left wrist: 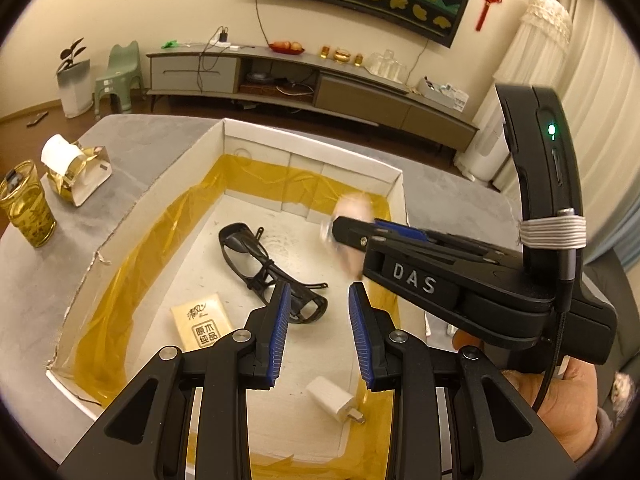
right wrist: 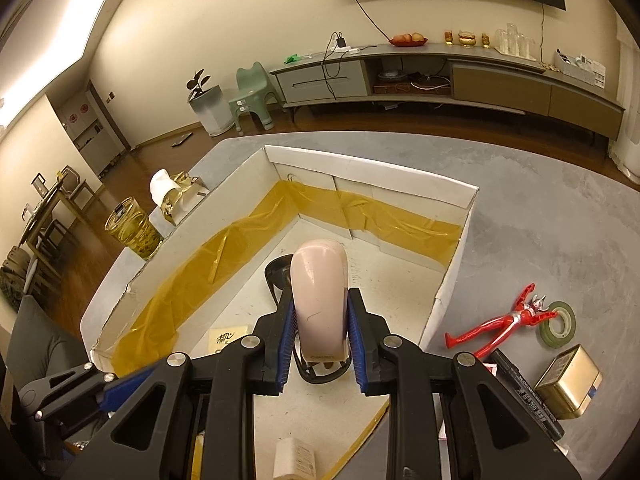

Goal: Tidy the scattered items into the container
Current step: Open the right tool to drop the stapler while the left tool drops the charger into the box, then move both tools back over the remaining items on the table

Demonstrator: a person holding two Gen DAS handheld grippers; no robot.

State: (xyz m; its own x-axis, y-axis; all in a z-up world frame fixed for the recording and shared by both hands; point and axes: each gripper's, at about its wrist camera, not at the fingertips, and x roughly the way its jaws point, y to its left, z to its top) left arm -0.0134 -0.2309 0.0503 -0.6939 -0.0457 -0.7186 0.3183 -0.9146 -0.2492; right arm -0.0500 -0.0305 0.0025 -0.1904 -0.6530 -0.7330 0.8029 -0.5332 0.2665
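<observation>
Right gripper [right wrist: 320,350]: one, clamped on pink tape dispenser [right wrist: 320,300], frame centre, above box [right wrist: 372,174].
Left gripper [left wrist: 320,332]: one, fingers apart, holding nothing.
In box: one glasses [left wrist: 272,272], one tissue pack [left wrist: 202,320], one charger [left wrist: 332,398].
Grey table [right wrist: 540,216], lower right: one red figure [right wrist: 500,326], one tape roll [right wrist: 558,324], one marker [right wrist: 528,394], one tin [right wrist: 570,380].

We are seeing the glasses [left wrist: 268,268], tissue pack [left wrist: 202,322] and charger [left wrist: 332,398] lying in the box [left wrist: 312,152] on the table [right wrist: 540,208]. Right of the box, the toy figure [right wrist: 500,324], tape roll [right wrist: 558,325], marker [right wrist: 528,394] and tin [right wrist: 570,382] are lying together.
</observation>
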